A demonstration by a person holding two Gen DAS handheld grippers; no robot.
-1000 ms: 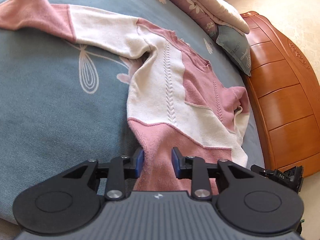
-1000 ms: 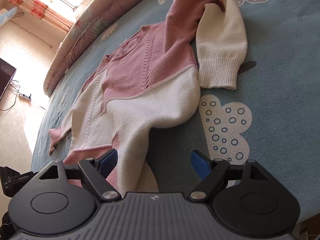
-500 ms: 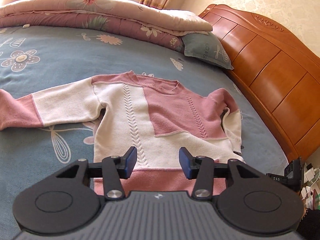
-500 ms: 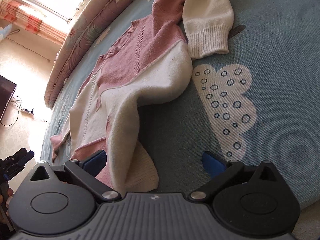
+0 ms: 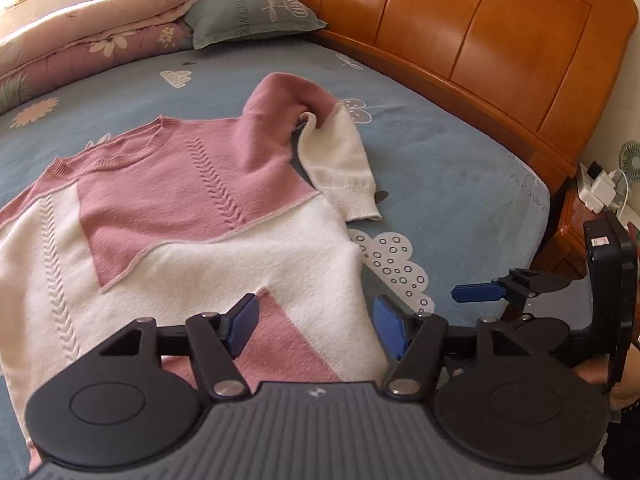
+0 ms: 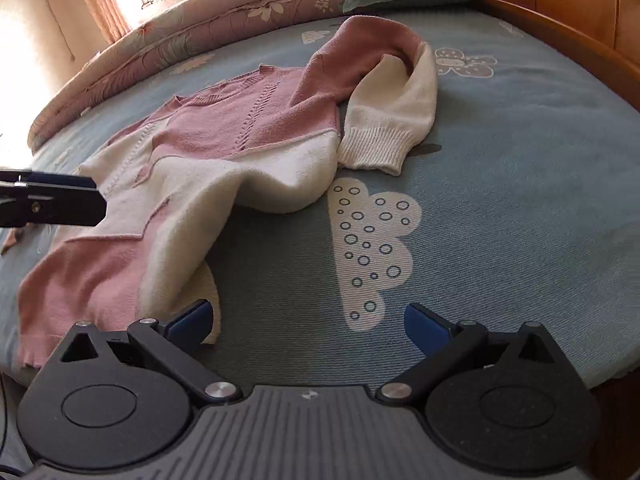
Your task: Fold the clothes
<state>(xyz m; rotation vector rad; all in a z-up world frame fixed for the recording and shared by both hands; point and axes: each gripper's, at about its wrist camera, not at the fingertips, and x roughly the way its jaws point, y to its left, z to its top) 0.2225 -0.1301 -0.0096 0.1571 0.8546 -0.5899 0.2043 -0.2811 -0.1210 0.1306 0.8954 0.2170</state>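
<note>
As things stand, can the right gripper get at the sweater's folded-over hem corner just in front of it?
Probably yes. The right gripper is open, and the sweater has its hem corner lying beside its left finger on the bedsheet, with nothing between them.

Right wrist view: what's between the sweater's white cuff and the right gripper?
In the right wrist view, only blue bedsheet with a white cloud print lies between the cuff and the open right gripper.

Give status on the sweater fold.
Done: the sweater lies spread face up on the bed. One sleeve is doubled back beside the body, cuff on the sheet. In hand: nothing; left tongs and right tongs are open at the hem. Left: every fold.
</note>
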